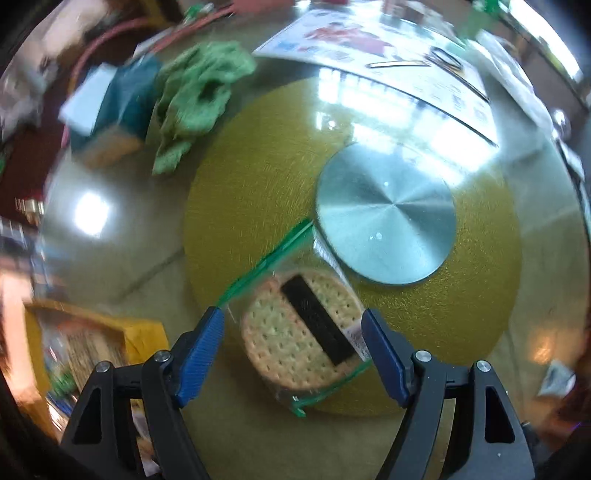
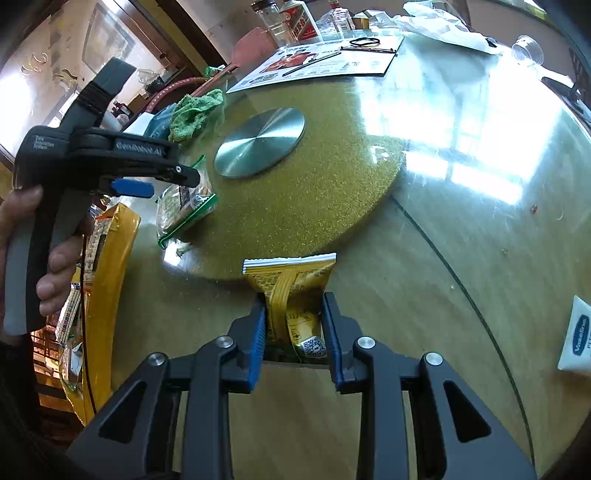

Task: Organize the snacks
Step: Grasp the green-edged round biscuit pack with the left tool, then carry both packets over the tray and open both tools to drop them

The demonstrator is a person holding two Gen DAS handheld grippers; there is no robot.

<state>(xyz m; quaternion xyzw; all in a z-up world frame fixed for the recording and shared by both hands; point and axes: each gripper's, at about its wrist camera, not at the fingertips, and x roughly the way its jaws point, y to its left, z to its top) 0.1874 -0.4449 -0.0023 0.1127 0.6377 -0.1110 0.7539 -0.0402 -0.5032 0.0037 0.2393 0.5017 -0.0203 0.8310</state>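
Observation:
A clear, green-edged packet of round crackers (image 1: 303, 332) lies on the glass turntable at the edge of the gold disc (image 1: 266, 177). My left gripper (image 1: 293, 314) is open and hovers over it, one blue finger on each side. The right wrist view shows the same packet (image 2: 184, 206) under the left gripper (image 2: 147, 186). My right gripper (image 2: 293, 299) is shut on a yellow snack packet (image 2: 291, 284) and holds it just above the glass.
A yellow box of snacks (image 2: 107, 258) stands off the table's left edge; it also shows in the left wrist view (image 1: 96, 347). A green cloth (image 1: 195, 99), a steel hub (image 1: 384, 214), a printed sheet (image 2: 317, 62), bottles (image 2: 291, 18) and a Vaseline sachet (image 2: 580, 336) are around.

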